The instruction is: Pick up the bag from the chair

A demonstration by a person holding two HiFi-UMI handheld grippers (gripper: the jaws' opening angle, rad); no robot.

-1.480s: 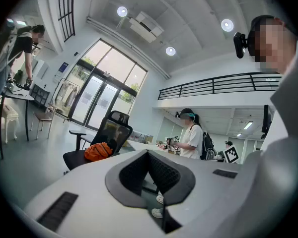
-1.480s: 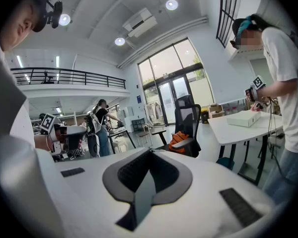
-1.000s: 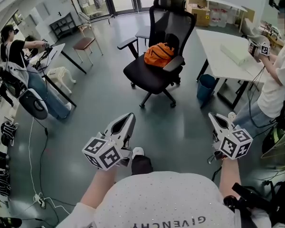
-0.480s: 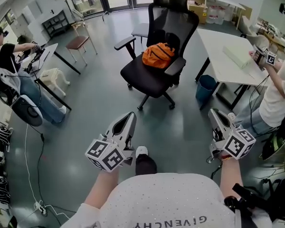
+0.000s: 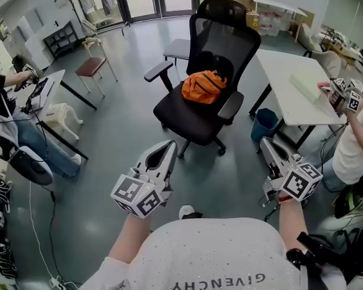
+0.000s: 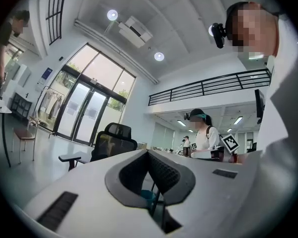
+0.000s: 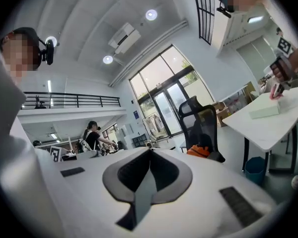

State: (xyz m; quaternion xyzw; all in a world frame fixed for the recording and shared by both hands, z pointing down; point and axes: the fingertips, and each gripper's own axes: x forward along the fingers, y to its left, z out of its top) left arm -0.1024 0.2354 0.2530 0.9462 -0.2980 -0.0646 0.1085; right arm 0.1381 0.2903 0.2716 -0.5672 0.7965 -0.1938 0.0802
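Head view: the black office chair [image 5: 190,116], with the orange bag [image 5: 204,86] lying on its seat against the backrest, sits lower and larger than a second ago. It is nearer both grippers but still well apart from them. The left gripper [image 5: 167,145] and right gripper [image 5: 265,142] point level toward it as before, each with its jaws pressed together on nothing. The white table [image 5: 281,71] and blue bin [image 5: 266,122] have drawn closer too.

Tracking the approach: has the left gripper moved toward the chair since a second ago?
Yes, forward: the left gripper is now much nearer the chair.
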